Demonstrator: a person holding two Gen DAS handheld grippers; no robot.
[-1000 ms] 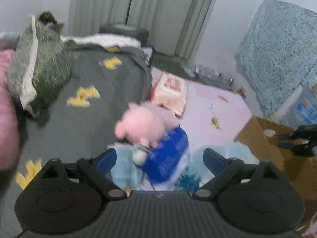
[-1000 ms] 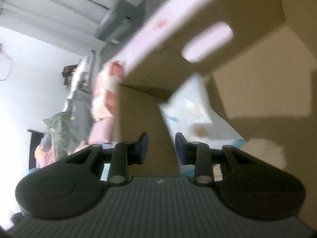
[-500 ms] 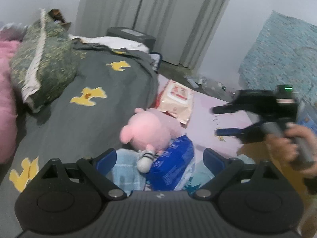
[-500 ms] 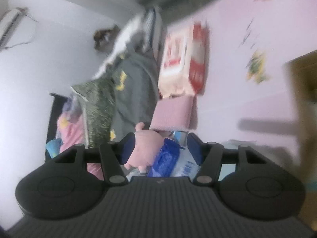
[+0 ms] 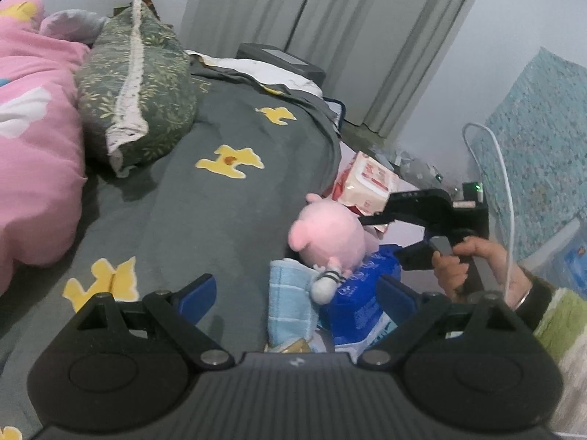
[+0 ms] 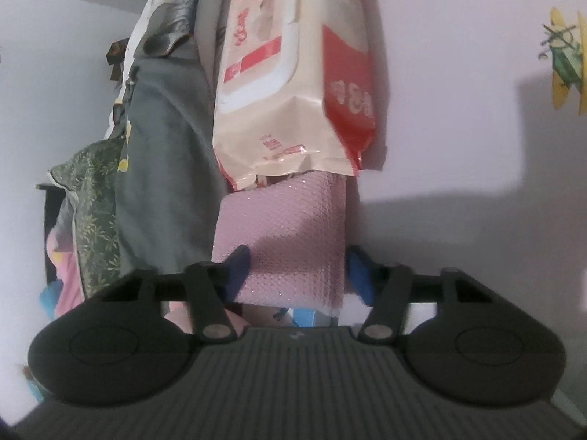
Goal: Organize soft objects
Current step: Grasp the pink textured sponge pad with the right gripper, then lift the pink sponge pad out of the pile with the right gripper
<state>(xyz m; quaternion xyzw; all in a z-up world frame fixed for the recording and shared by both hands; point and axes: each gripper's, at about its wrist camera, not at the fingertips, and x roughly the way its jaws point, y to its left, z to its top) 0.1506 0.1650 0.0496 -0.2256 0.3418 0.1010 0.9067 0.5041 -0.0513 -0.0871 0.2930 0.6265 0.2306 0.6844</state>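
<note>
Now the right gripper (image 6: 297, 275) is closing its jaws around a pink textured cloth (image 6: 286, 242), the pads not yet clearly pressing, while the left gripper (image 5: 295, 295) hangs released above the pile. Plenty looks left to sort, I judge: a pink plush pig (image 5: 328, 236), a blue towel (image 5: 290, 302) and a blue packet (image 5: 361, 289) lie heaped beside the grey bed (image 5: 205, 212) (no box in view). Lettering on the red-and-cream wipes pack (image 6: 290, 84) is too blurred to read.

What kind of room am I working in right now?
Most likely a bedroom: a bed under a grey cover with yellow patches, a green leaf-print pillow beside pink bedding, and long grey curtains behind.
</note>
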